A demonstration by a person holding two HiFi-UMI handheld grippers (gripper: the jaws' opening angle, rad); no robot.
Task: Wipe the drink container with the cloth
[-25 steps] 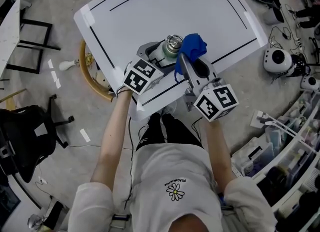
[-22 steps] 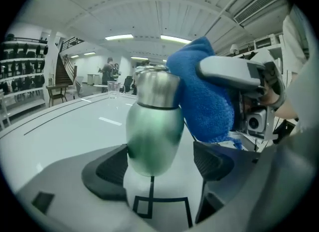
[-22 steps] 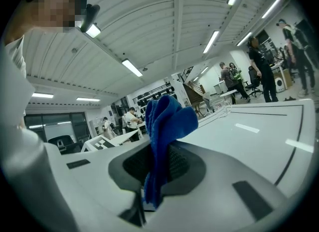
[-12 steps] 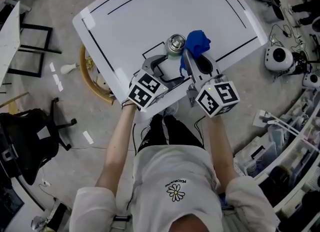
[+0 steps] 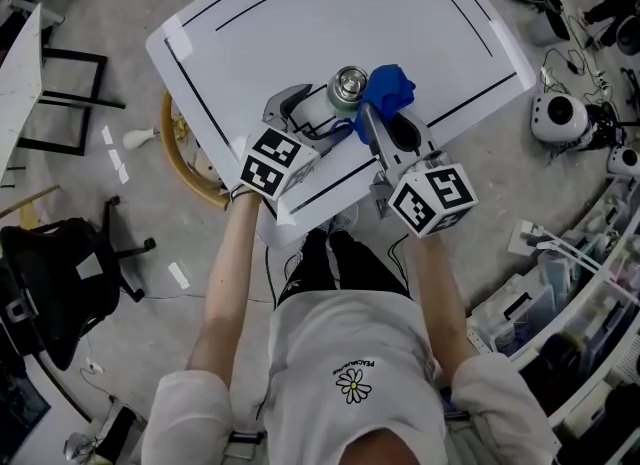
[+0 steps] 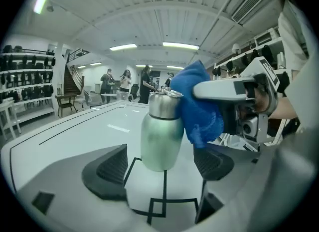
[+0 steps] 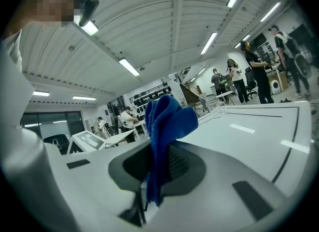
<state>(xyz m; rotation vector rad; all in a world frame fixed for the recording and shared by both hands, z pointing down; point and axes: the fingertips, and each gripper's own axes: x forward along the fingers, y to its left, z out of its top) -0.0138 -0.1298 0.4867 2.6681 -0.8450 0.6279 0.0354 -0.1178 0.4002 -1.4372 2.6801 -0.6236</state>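
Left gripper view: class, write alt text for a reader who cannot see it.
A pale green, steel-topped drink bottle stands upright on the white table, ungripped, just beyond the open jaws of the left gripper. The right gripper holds a blue cloth against the bottle's upper right side.

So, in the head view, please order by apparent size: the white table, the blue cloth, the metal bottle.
Largest: white table.
Then: blue cloth.
Smallest: metal bottle, seen mostly from above and only a little smaller than the cloth.

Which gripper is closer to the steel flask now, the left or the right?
Right. The right gripper holds its blue cloth against the flask at its upper side; the left gripper stands open, just short of it.
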